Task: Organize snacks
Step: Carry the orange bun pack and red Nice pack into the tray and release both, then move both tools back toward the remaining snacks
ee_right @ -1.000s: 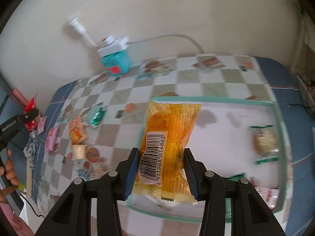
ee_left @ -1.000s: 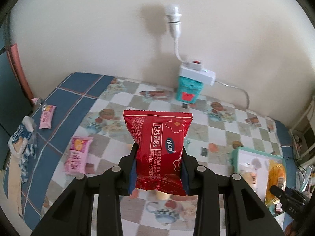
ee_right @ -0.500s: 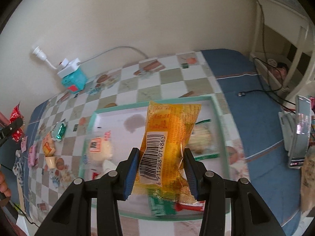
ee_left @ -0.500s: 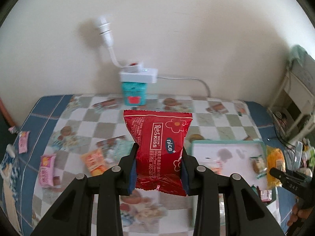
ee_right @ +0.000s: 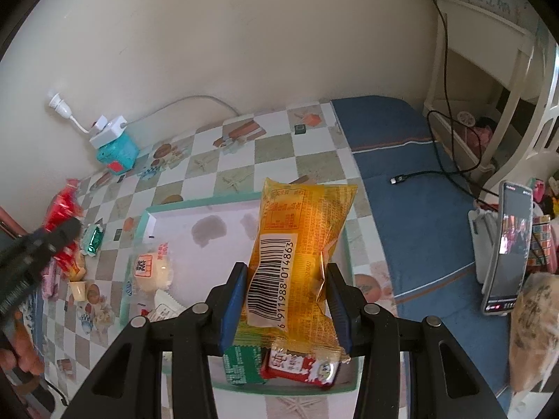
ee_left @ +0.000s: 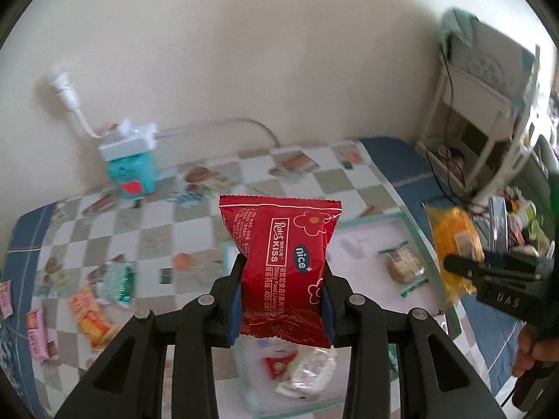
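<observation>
My left gripper [ee_left: 281,300] is shut on a red snack packet [ee_left: 283,262] and holds it upright above the left part of the white tray with a teal rim [ee_left: 370,218]. My right gripper [ee_right: 286,300] is shut on an orange-yellow snack packet [ee_right: 297,244] above the tray's right side [ee_right: 181,206]. The tray holds several wrapped snacks, among them a round bun [ee_right: 153,269] and a red-and-white packet [ee_right: 300,366]. The right gripper [ee_left: 454,265] also shows in the left wrist view, and the left gripper [ee_right: 66,230] in the right wrist view.
Loose snacks lie on the checkered tablecloth left of the tray: a green packet [ee_left: 118,281], orange packets [ee_left: 89,314], a pink one [ee_left: 36,331]. A teal box with a white power adapter [ee_left: 131,160] stands by the wall. A phone on a stand [ee_right: 506,244] is at the right.
Both grippers have moved right with their packets. The left one has come from the table's left side over to the tray; the right one has shifted toward the tray's right edge.
</observation>
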Tool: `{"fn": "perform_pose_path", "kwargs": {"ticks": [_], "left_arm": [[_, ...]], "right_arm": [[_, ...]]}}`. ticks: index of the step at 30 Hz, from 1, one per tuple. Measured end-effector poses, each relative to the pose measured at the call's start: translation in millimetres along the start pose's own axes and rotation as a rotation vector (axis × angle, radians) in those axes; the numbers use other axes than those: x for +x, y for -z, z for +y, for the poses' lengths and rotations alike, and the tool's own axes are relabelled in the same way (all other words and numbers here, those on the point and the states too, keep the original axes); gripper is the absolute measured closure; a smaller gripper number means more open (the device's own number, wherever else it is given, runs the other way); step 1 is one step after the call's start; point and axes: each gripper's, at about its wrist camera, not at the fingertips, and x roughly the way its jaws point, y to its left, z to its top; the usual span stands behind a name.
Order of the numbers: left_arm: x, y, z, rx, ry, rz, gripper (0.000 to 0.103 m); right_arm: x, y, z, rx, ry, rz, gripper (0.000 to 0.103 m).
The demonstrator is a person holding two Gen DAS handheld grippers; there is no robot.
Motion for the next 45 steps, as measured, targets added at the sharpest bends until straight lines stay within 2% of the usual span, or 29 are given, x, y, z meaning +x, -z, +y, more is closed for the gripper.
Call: {"fn": "perform_pose_path", "kwargs": {"ticks": [10,17,26,28,30,37,38,40,42,44,45], "left_arm": [[43,7,-30,0.033,0.044,0.064,0.065],[65,10,-31,0.018,0.054,0.089,0.065],[68,10,-26,-0.001,0.061,0.085,0.064],[69,10,-26,-0.006,0.067,0.091,0.061],[70,10,-25,-0.01,0.066,0.095,0.046],[61,6,-10,-0.041,0.027,0.112,0.045],[59,5,-5,-0.051,0.018,0.114,0.045],[56,3,6,-0.073,-0.004,0.119,0.042],[54,2,18,-0.097,-0.03,0.131,0.031],[53,3,32,-0.121,-0.056,0.144,0.025],[53,3,41,-0.139,-0.076,0.153,0.02]], "right_arm": [[16,-6,-3,-0.005,-0.014,0.018,0.055],[47,-8,11,-0.016,-0.037,0.065,0.055],[67,-8,25,-0.029,-0.059,0.095,0.055],[69,-8,27,-0.032,-0.056,0.101,0.055],[71,-8,28,-0.031,-0.049,0.109,0.055],[67,-9,32,-0.047,-0.023,0.12,0.054],[66,-9,32,-0.048,-0.02,0.12,0.052],[63,-9,33,-0.049,-0.007,0.118,0.03],[60,-9,34,-0.044,0.006,0.116,0.023],[58,-9,36,-0.045,0.005,0.118,0.017],[58,-8,37,-0.045,0.007,0.118,0.008]]}}
